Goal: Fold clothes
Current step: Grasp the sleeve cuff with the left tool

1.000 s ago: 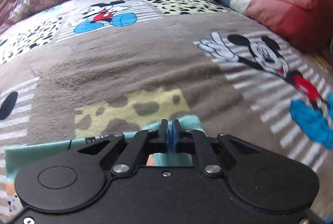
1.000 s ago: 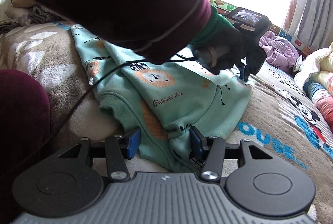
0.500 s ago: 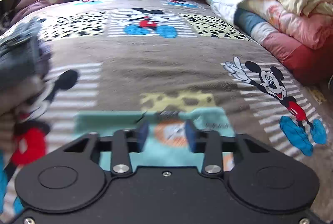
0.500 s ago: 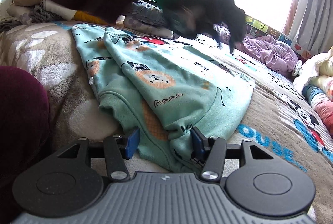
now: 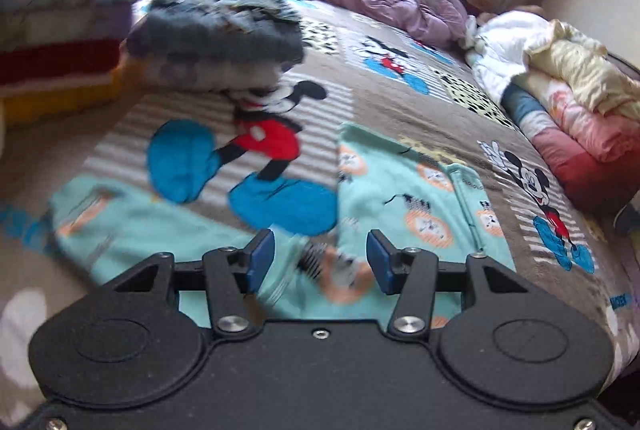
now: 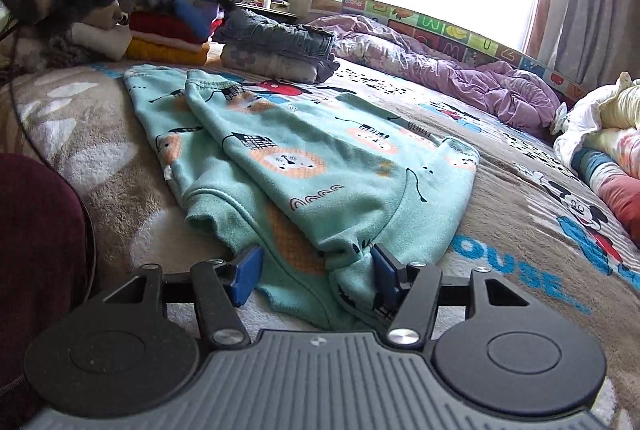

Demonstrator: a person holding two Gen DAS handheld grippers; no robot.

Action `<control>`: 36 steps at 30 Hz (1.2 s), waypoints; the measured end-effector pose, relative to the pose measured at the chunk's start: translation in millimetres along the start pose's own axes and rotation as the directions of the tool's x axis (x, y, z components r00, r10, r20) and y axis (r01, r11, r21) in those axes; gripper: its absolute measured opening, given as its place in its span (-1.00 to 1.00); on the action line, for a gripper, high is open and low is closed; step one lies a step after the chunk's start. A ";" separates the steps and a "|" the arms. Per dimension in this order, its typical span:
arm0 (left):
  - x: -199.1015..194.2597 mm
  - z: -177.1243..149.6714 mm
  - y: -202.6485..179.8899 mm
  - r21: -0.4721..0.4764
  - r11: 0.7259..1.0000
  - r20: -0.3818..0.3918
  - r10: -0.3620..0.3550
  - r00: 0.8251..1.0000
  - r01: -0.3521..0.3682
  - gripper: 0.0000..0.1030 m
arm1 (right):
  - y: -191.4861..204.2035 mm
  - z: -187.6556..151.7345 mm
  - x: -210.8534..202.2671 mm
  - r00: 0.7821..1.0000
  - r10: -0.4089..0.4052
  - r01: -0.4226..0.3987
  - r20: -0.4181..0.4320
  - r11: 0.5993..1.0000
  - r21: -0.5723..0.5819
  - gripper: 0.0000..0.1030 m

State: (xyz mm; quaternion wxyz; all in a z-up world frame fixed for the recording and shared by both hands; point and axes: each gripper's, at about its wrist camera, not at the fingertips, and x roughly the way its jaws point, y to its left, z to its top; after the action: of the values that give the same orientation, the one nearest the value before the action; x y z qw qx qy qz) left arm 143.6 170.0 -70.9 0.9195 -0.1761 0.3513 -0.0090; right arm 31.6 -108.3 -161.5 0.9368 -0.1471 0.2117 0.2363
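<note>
Both grippers are spread wide and empty: left gripper (image 5: 316, 262) above the mint sweatshirt (image 6: 320, 170) on the bed (image 6: 500, 198), right gripper (image 6: 316, 274) straddling its bunched hem, so it might grab several layers and wreck the fold

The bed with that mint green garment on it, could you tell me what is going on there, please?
A person with a gripper in each hand is folding a mint green lion-print garment on a Mickey Mouse blanket. Both grippers are open: the right gripper straddles its near edge, and the left gripper hovers above it. Folded clothes are stacked behind.
</note>
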 end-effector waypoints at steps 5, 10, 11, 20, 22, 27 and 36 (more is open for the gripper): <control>-4.8 -23.4 29.1 -0.124 0.992 -0.016 -0.034 0.999 0.031 -0.04 | -3.7 2.0 -10.0 0.999 -0.003 0.002 0.032 0.999 0.033 0.18; 5.4 -30.4 36.1 -0.173 0.984 -0.026 -0.051 0.998 0.045 -0.03 | -6.4 3.8 -17.8 0.998 -0.002 -0.001 0.066 0.999 0.050 0.18; 7.4 -31.8 37.5 -0.183 0.982 -0.028 -0.054 0.998 0.048 -0.03 | -6.8 3.8 -18.4 0.998 -0.003 -0.001 0.070 0.999 0.052 0.18; 36.7 -38.5 35.9 -0.209 0.978 -0.051 -0.030 0.998 0.018 -0.12 | -12.5 6.4 -25.2 0.992 -0.026 0.017 0.122 0.997 0.074 0.18; 37.5 -36.3 30.4 -0.187 0.982 -0.043 -0.018 0.999 0.009 -0.72 | -15.0 6.0 -24.1 0.993 -0.030 0.020 0.115 0.996 0.084 0.18; 21.8 -21.1 6.4 -0.112 0.993 0.027 -0.028 0.999 0.031 -0.92 | -13.6 2.5 -22.0 0.996 0.008 -0.014 0.089 0.997 0.070 0.12; -3.7 25.9 -55.1 -0.048 0.983 0.134 -0.169 0.976 0.177 -0.94 | -15.9 -5.3 -17.4 0.998 0.037 -0.042 0.047 0.994 0.105 0.14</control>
State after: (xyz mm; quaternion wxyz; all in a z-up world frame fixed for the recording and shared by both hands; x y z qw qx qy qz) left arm 163.5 127.1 -32.4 0.9304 -0.2336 0.2744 -0.0673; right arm 23.9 -130.3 -155.2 0.9430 -0.0877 0.2057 0.2465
